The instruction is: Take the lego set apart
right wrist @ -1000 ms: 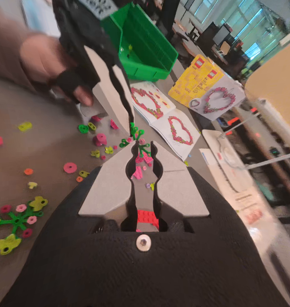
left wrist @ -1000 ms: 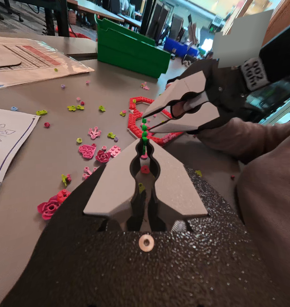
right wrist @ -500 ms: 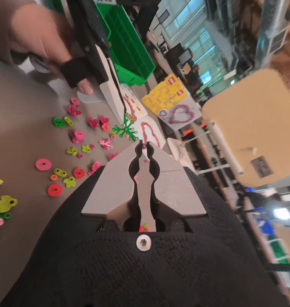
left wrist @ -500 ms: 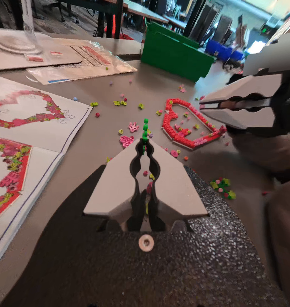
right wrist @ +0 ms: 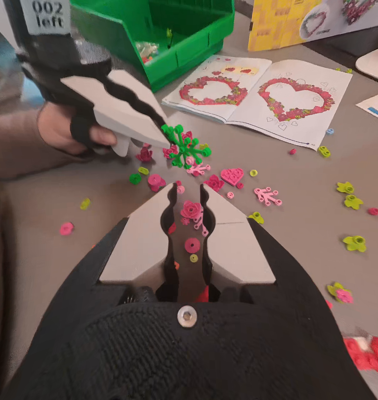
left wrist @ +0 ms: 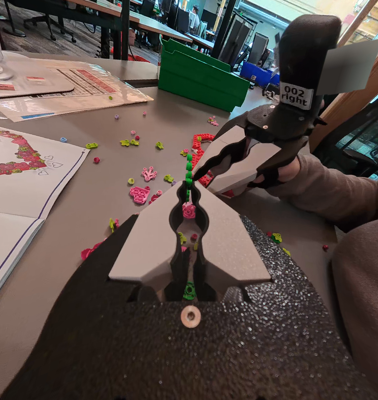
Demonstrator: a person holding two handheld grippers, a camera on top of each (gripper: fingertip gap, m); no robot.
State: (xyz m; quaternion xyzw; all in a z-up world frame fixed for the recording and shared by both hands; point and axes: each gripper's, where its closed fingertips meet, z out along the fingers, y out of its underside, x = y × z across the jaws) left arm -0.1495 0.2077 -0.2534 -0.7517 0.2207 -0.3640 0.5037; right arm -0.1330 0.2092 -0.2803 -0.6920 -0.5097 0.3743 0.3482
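Note:
My left gripper [left wrist: 188, 184] is shut on a bright green branching stem piece [left wrist: 188, 171] and holds it above the grey table. In the right wrist view the left gripper [right wrist: 165, 134] grips that stem [right wrist: 183, 151] by one edge, and a small pink flower [right wrist: 190, 161] sits on it. My right gripper [right wrist: 189, 186] is open and empty, with its tips just short of the stem. In the left wrist view it [left wrist: 200, 183] reaches in from the right, right beside the stem. The red heart frame [left wrist: 202, 138] lies behind it, mostly hidden.
Pink, red and lime loose pieces [right wrist: 232, 176] are scattered over the table [left wrist: 97, 205]. A green bin [left wrist: 201, 80] stands at the back. An open instruction booklet [right wrist: 259, 97] and a yellow box [right wrist: 276, 23] lie beyond the pieces. Papers [left wrist: 75, 91] lie far left.
My right gripper, shut at the stem a second ago, pulled away shut, then came back beside the stem and opened. My left gripper kept hold of the stem.

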